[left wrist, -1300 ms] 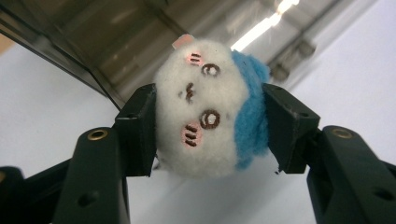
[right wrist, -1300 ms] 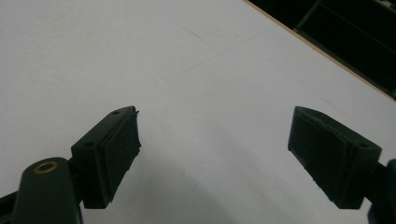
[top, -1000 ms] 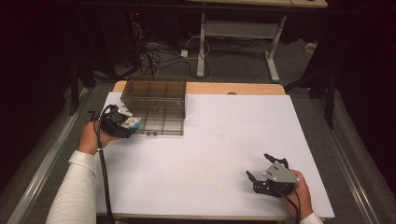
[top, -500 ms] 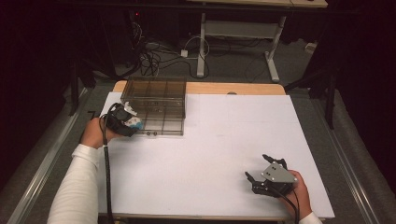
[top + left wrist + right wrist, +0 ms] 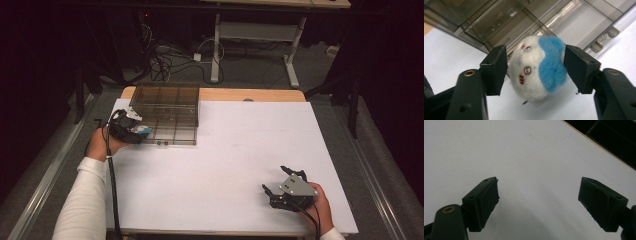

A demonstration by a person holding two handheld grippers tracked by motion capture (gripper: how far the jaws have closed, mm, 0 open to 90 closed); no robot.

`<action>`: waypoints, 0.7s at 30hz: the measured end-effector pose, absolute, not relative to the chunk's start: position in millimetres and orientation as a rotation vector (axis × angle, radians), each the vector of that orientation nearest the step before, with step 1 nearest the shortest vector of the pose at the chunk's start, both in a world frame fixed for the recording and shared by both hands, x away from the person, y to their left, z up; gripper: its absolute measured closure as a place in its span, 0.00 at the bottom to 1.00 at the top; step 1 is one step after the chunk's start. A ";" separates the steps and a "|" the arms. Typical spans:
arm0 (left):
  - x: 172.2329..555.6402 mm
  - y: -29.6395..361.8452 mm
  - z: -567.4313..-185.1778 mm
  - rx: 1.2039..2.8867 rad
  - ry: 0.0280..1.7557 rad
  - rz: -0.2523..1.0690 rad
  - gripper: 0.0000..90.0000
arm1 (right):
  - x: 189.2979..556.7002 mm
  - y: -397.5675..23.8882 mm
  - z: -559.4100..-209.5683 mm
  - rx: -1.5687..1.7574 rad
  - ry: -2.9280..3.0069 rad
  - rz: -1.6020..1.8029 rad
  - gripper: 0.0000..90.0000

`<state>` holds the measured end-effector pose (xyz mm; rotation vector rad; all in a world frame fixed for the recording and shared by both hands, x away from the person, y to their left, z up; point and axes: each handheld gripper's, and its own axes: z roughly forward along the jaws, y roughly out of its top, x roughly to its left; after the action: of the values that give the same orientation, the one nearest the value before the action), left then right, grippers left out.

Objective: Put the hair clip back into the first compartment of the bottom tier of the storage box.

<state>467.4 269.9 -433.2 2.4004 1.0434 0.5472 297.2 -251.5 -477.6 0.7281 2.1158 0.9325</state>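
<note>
Left gripper (image 5: 142, 131) was at far-left of white table (image 5: 240, 150), just beside near-left corner of the smoked clear compartment box (image 5: 167, 112). In left gripper view its jaws were closed onto a small felt ball (image 5: 537, 67), white w/ a blue patch and small red-and-white markings; both pads touched the ball's sides. Ball was held off the table surface, box wall directly behind it. Whether the ball was over a compartment or outside the box: cannot tell.

Right gripper (image 5: 280, 182) was near-right on table, well apart from box. Its jaws stood wide apart w/ nothing between them, bare white tabletop beyond the pads (image 5: 485, 200).
</note>
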 end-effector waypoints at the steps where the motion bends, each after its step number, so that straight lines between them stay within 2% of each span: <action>1: 467.0 271.9 -433.5 2.388 1.046 0.532 0.45 | 297.2 -251.6 -477.6 0.724 2.116 0.932 0.19; 2: 466.7 273.4 -434.3 2.375 1.048 0.519 0.51 | 297.2 -251.6 -477.6 0.723 2.117 0.931 0.19; 7: 467.0 278.5 -437.3 2.326 1.050 0.458 0.59 | 297.0 -251.5 -477.7 0.723 2.118 0.930 0.19; 11: 467.8 276.8 -439.3 2.301 1.026 0.444 0.60 | 296.9 -251.3 -477.7 0.723 2.117 0.929 0.19; 21: 464.4 274.4 -436.4 2.238 1.048 0.548 0.58 | 296.2 -252.5 -477.1 0.728 2.110 0.931 0.19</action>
<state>464.4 274.4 -436.4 2.2382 1.0480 0.5481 296.2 -252.5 -477.1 0.7284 2.1100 0.9311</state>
